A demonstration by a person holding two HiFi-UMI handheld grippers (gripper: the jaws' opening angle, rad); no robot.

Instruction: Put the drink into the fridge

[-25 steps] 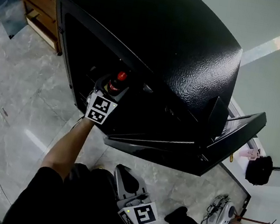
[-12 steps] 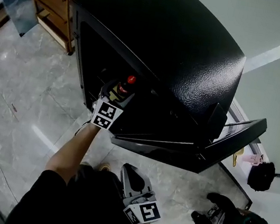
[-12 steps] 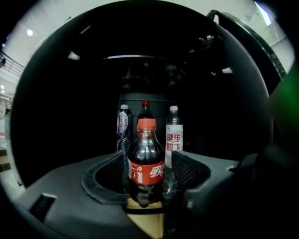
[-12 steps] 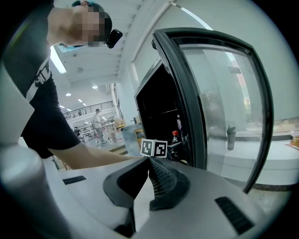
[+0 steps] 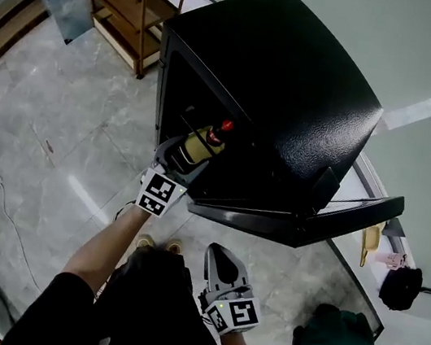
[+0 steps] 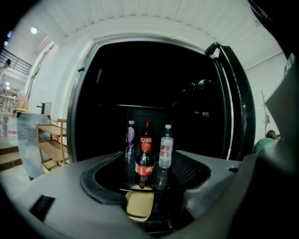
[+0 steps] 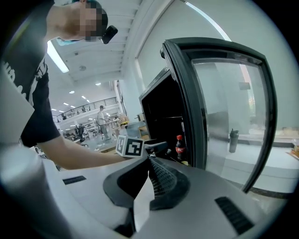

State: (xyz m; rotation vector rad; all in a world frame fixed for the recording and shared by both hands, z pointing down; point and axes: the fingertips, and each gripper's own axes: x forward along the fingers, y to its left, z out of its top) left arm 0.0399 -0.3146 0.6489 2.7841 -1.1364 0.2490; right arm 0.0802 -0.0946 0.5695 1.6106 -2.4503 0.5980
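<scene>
Plainly, the carrying-in step is in hand. The left gripper (image 5: 193, 152) is seen at the open front of the fridge (image 5: 297, 83), its jaws spread wide and clamped on the bottle (image 5: 218, 131). The bottle is held just at the opening and is not yet set down. It is kept upright: its long axis is vertical, with the red cap on top and the base downward (this is shown best in the right gripper view, since the head view foreshortens it steeply). Other bottles (image 6: 166, 148) are seen standing deep inside, well beyond the held one. The door (image 5: 306, 221) is swung wide to the right, clear of the path. The right gripper (image 5: 219, 257) is held low, near the person's body, with its jaws together on nothing.

For the next move, it is judged that the bottle must be carried further in, kept upright, and lowered beside the others without knocking them. Only then should it be released. After that the door remains to be shut, and the idle right gripper seems well placed for it.
</scene>
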